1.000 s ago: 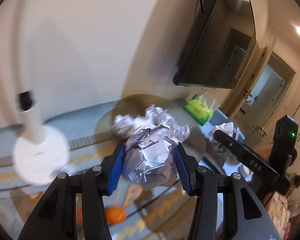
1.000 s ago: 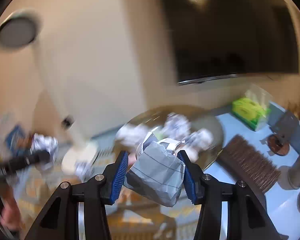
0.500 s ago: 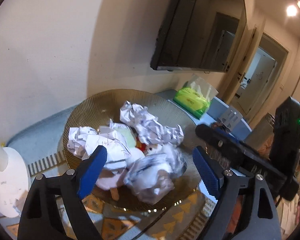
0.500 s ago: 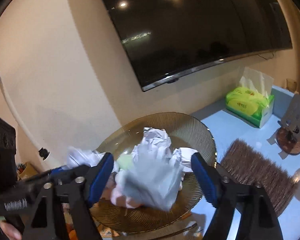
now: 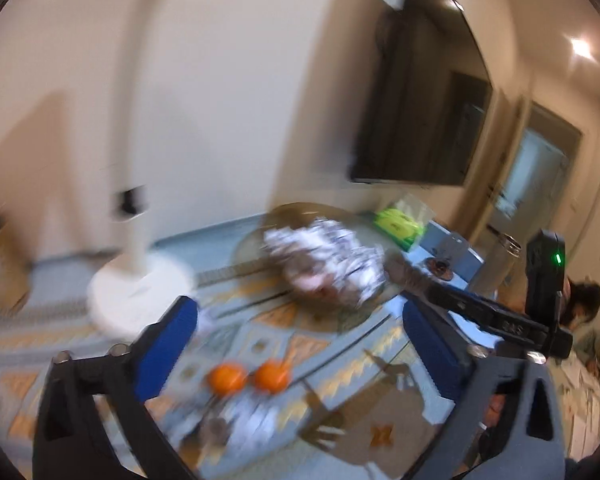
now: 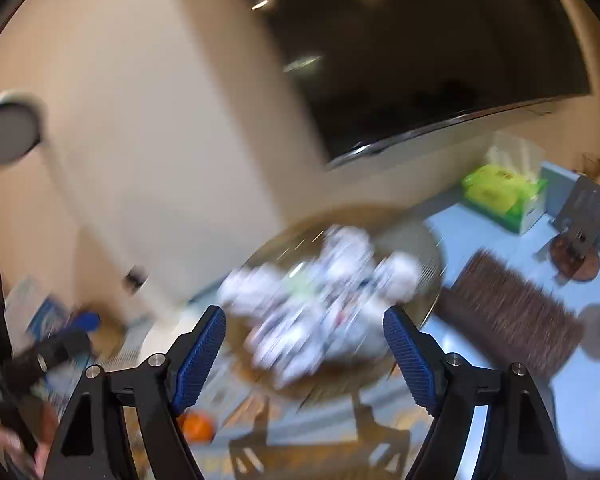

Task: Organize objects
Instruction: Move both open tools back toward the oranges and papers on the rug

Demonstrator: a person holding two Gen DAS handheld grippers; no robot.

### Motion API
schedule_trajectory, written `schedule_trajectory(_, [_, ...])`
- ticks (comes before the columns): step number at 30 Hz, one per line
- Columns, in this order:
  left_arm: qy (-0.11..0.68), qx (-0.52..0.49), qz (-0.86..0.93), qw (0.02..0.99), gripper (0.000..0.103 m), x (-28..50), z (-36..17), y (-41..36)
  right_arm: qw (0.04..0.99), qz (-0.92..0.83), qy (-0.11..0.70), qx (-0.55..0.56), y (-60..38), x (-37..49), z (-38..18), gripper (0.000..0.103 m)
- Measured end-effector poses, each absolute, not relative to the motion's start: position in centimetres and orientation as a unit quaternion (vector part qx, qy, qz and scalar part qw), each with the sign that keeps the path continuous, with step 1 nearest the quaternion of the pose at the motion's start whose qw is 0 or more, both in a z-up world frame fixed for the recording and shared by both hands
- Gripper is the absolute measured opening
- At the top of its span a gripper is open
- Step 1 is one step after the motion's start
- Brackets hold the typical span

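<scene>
A brown glass bowl (image 6: 420,236) holds several crumpled paper balls (image 6: 320,296); all of it is blurred. My right gripper (image 6: 306,360) hangs just in front of the bowl. Its jaws are opening and nothing is between the blue pads. In the left wrist view the same bowl (image 5: 276,216) and its paper balls (image 5: 328,264) lie farther off, up and to the right. My left gripper (image 5: 300,344) is also opening, very wide, with nothing between its pads. Past it, two oranges (image 5: 248,376) lie on the patterned rug.
A white fan base (image 5: 140,288) stands left of the bowl. A green tissue pack (image 6: 500,192), a brown mat (image 6: 508,312) and a phone stand (image 6: 580,248) sit on the blue table. A dark TV (image 6: 420,60) hangs on the wall. A person (image 5: 584,300) is at far right.
Both grippers were shut on crumpled paper, then opened and let it go over the bowl. The left gripper has since pulled back from the bowl, bringing the oranges and rug into view.
</scene>
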State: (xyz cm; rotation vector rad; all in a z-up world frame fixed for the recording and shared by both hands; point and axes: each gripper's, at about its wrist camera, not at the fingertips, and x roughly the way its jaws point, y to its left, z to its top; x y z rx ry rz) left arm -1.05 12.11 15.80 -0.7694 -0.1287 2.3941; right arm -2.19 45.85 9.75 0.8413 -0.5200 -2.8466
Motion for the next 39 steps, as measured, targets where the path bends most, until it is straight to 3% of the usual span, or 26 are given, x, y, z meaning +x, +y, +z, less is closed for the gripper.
schedule_trajectory(6, [-0.096,-0.304,0.921,0.224,0.102,5.3,15.3,0.8,0.089,-0.944,-0.13,0.291,40.0,2.7,6.9,0.089])
schedule_trajectory(10, [-0.094,-0.277,0.941,0.167,0.102,8.5,18.5,-5.3,0.112,-0.937,-0.099,0.316,36.0,2.9,4.3,0.089])
schedule_trajectory(17, [-0.061,-0.214,0.967,0.125,0.102,12.2,23.5,-8.8,0.129,-0.924,-0.111,0.342,33.6,2.0,0.9,0.089])
schedule_trajectory(20, [-0.054,-0.225,0.963,0.136,0.102,10.8,20.5,-7.4,0.13,-0.929,-0.096,0.333,33.2,2.3,1.0,0.09])
schedule_trajectory(24, [-0.093,-0.313,0.928,0.183,0.102,5.6,11.8,-3.9,0.129,-0.927,-0.087,0.343,32.7,2.1,0.7,0.092])
schedule_trajectory(30, [0.001,-0.374,0.909,0.184,0.102,0.7,3.3,1.3,0.113,-0.921,-0.027,0.373,30.3,1.5,0.0,0.094])
schedule_trajectory(34, [0.039,-0.363,0.918,0.158,0.102,1.6,2.2,1.9,0.111,-0.917,0.025,0.383,28.4,1.5,-0.5,0.094])
schedule_trajectory(39, [0.06,-0.334,0.927,0.16,0.102,2.6,2.9,2.7,0.102,-0.915,0.015,0.391,28.8,1.1,-0.7,0.094])
